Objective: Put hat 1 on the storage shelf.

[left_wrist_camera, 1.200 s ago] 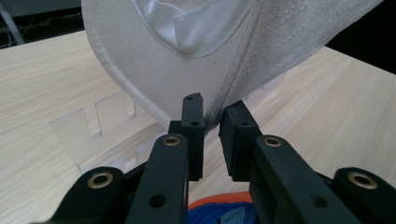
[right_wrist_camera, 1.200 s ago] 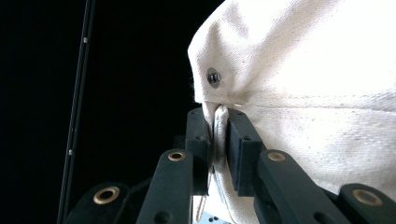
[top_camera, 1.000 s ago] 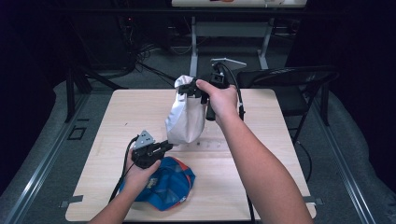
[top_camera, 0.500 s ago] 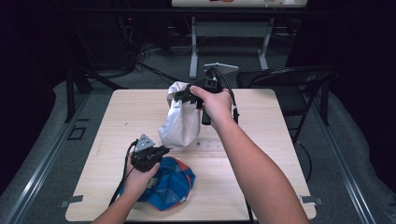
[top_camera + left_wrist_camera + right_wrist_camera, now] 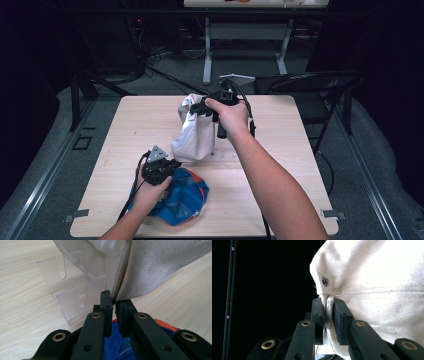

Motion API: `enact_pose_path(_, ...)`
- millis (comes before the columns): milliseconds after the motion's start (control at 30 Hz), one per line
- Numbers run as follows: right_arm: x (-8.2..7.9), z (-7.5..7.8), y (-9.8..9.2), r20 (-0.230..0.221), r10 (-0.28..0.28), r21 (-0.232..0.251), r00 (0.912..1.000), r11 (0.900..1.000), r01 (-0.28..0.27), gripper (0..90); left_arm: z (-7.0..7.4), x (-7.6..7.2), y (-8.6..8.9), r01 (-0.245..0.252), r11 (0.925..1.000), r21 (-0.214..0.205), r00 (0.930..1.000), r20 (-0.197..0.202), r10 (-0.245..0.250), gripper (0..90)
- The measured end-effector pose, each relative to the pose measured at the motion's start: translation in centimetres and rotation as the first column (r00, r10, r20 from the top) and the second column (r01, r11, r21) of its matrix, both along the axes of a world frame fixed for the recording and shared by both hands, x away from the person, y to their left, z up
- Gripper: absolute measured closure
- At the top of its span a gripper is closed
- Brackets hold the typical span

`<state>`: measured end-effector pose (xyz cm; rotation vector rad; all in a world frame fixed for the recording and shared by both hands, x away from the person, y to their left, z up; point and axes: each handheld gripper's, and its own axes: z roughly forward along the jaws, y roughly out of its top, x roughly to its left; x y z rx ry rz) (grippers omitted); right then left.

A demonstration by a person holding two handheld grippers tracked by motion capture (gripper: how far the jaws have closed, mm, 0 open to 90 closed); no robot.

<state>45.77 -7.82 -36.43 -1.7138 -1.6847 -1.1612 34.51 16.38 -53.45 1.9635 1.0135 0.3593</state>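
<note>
On table centre: white cloth bag, contents not visible, held up by its top edge
Bag top: right gripper jaws pinching the hem, just below a rivet
Bag bottom corner: left gripper jaws pressed together, touching the fabric edge; grip on it unclear
Beside bag: clear acrylic stand
Near edge: blue cap under left hand
Right forearm: reaching across table, hand above bag

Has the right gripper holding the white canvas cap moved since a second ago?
Yes. The right gripper, clamped on the white canvas cap, has sunk slightly toward the wooden table, against the metal chair behind.
</note>
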Motion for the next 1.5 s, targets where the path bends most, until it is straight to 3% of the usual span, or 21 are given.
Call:
enact_pose_path(133, 0.0, 0.1, -0.2, 0.002, -0.003, 0.000, 1.0000, 1.0000, 0.003, 79.7, 0.2, -0.2, 0.2, -0.008, 0.9996, -0.028, 1.0000, 0.001, 0.008, 81.8)
enact_pose_path(167, 0.0, 0.1, -0.3, 0.004, -0.005, -0.001, 1.0000, 1.0000, 0.005, 79.5, 0.5, -0.4, 0.4, -0.011, 0.9988, -0.048, 0.9998, 0.017, 0.012, 78.7)
enact_pose_path(300, -0.1, 0.1, -0.4, 0.005, -0.004, -0.002, 1.0000, 1.0000, 0.004, 78.8, 1.0, -1.0, 1.0, -0.001, 0.9987, -0.051, 0.9997, 0.026, 0.003, 73.3)
enact_pose_path(500, -0.3, 0.2, -0.3, 0.020, 0.013, -0.015, 0.9997, 0.9998, -0.013, 75.6, 1.3, -3.1, 3.4, 0.010, 0.9952, -0.097, 0.9999, 0.015, -0.009, 66.8)
enact_pose_path(800, -0.6, 0.6, -0.3, 0.042, 0.017, -0.024, 0.9990, 0.9996, -0.016, 68.9, 1.4, -5.3, 7.4, -0.007, 0.9983, -0.058, 0.9995, 0.029, 0.009, 63.8)
enact_pose_path(833, -0.7, 0.7, -0.3, 0.054, 0.006, -0.035, 0.9985, 0.9994, -0.004, 66.2, 1.3, -5.7, 8.4, -0.027, 0.9988, -0.040, 0.9978, 0.060, 0.029, 63.8)
enact_pose_path(933, -0.9, 1.0, -0.4, 0.066, 0.005, -0.058, 0.9978, 0.9983, -0.002, 64.3, 1.1, -5.9, 9.4, -0.053, 0.9977, -0.041, 0.9969, 0.055, 0.056, 60.5)
enact_pose_path(1067, -1.5, 1.7, -0.7, 0.099, 0.016, -0.079, 0.9949, 0.9968, -0.008, 56.8, 0.5, -5.5, 11.3, -0.124, 0.9874, -0.099, 0.9922, 0.007, 0.125, 55.1)
enact_pose_path(1100, -1.6, 1.8, -0.8, 0.116, 0.017, -0.088, 0.9932, 0.9961, -0.007, 56.4, 0.5, -5.4, 11.6, -0.132, 0.9869, -0.093, 0.9912, 0.003, 0.133, 53.4)
enact_pose_path(1133, -1.8, 1.9, -0.9, 0.132, 0.025, -0.099, 0.9910, 0.9950, -0.012, 56.3, 0.5, -5.4, 11.6, -0.144, 0.9841, -0.104, 0.9893, 0.012, 0.146, 52.5)
enact_pose_path(1233, -2.3, 2.2, -1.4, 0.170, 0.031, -0.132, 0.9849, 0.9912, -0.009, 56.2, 0.5, -5.5, 11.9, -0.140, 0.9861, -0.090, 0.9899, 0.011, 0.141, 52.7)
enact_pose_path(1300, -2.7, 2.2, -1.9, 0.191, 0.033, -0.150, 0.9811, 0.9887, -0.004, 57.3, 0.4, -5.4, 11.7, -0.169, 0.9826, -0.078, 0.9852, 0.018, 0.170, 53.8)
enact_pose_path(1500, -4.0, 2.3, -3.4, 0.227, 0.065, -0.160, 0.9717, 0.9867, -0.029, 54.8, 0.2, -5.3, 12.0, -0.187, 0.9804, -0.061, 0.9821, 0.005, 0.188, 52.8)
